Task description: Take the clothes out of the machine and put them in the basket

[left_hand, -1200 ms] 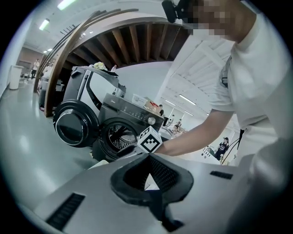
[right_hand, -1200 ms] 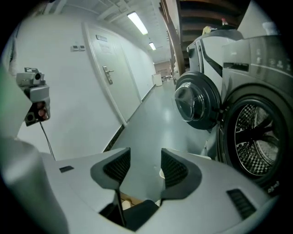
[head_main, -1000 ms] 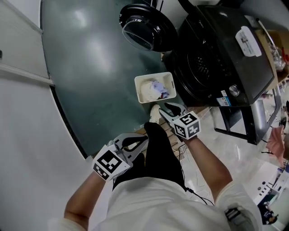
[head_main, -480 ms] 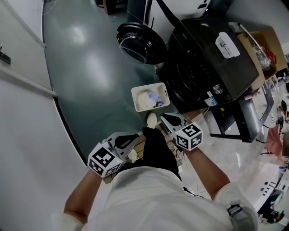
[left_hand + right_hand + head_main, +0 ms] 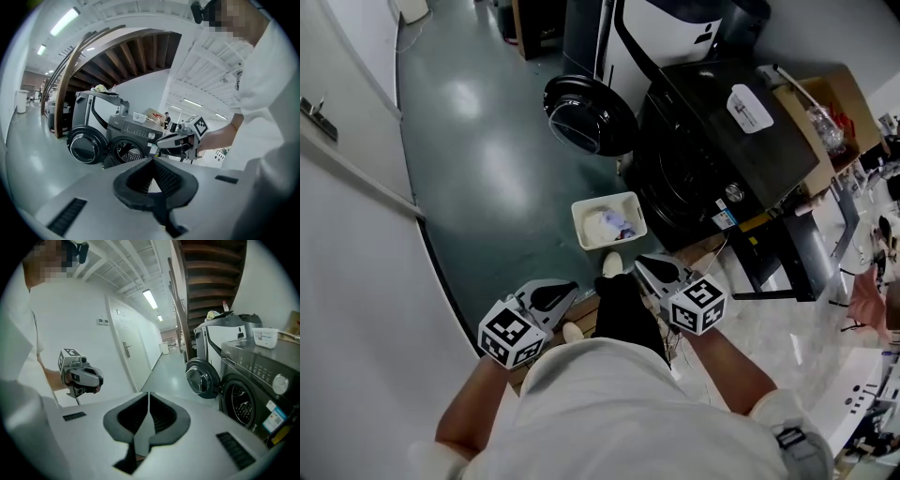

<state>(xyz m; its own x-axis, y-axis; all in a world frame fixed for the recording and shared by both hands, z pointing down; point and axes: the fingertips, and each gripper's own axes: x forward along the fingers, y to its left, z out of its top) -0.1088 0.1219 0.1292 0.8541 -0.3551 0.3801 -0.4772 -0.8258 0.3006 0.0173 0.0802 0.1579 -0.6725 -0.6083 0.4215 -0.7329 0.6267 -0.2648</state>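
**A:** State of the hand-held grippers?

**B:** Right hand-held gripper (image 5: pixel 642 262): jaws have just closed, pads together, nothing between them. Left hand-held gripper (image 5: pixel 570 287): tips meet, also empty. Both are well apart from the machine (image 5: pixel 722 150).

**A:** Where's the load?

**B:** The clothes (image 5: pixel 607 223) are a pale bundle plus a purple-blue piece. They sit in the white basket (image 5: pixel 576 221), on the floor just in front of the machine's drum opening.

**A:** Anything left in the drum?

**B:** The drum (image 5: pixel 129 153) shows only bare perforated metal from both gripper views. I can't see its lowest part. The door (image 5: pixel 586 112) hangs wide open beside the machine front.

**A:** Geometry for the next move?

**B:** The basket lies ahead of and below both grippers, between them and the machine. The right one is nearer the machine front. The basket's long side seems to run toward that front.

**A:** Verdict?

**B:** Looks close to done. I'd check the drum bottom with the right gripper.
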